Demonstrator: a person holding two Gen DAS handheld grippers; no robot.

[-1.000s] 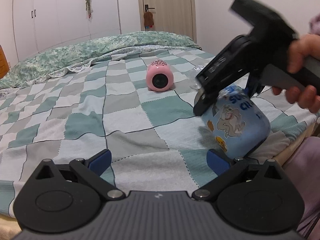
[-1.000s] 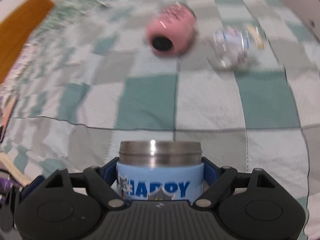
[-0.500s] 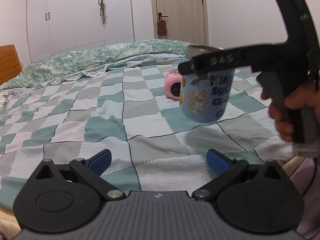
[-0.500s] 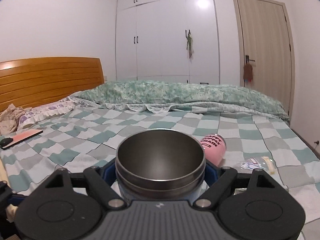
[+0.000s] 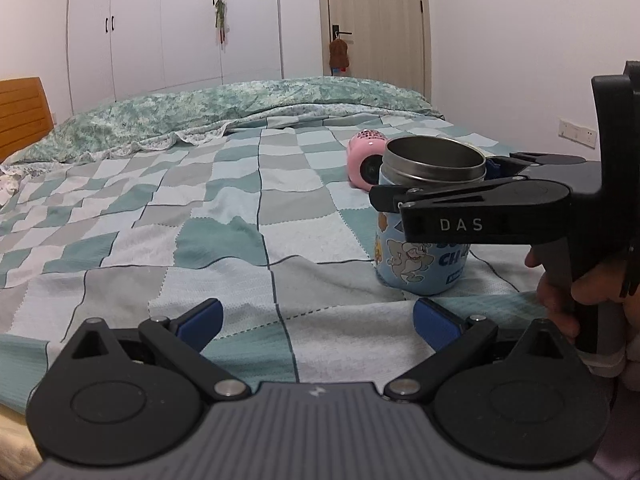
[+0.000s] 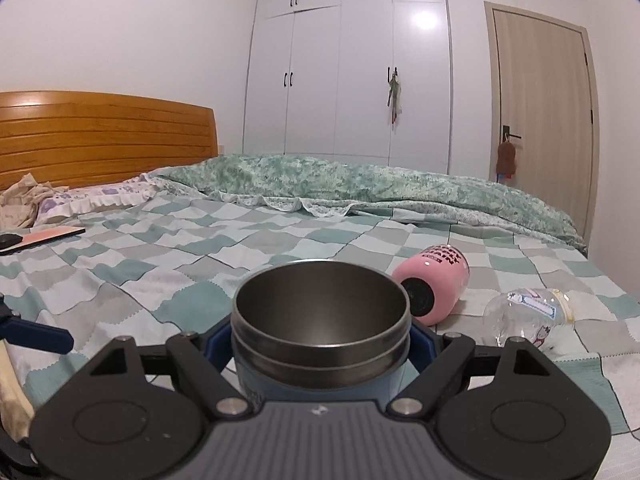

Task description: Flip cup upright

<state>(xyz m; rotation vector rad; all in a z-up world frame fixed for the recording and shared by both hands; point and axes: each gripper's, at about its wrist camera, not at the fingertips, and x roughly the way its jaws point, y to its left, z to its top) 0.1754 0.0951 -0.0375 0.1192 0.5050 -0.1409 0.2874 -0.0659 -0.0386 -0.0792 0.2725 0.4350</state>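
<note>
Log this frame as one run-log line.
right gripper: shut on blue cup | cup: upright, base on bedspread | left gripper: open, empty | pink cup: on its side

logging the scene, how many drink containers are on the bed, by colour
blue cup: 1, upright, held by the right gripper
pink cup: 1, lying on its side
clear bottle: 1, lying on its side
total: 3
</note>
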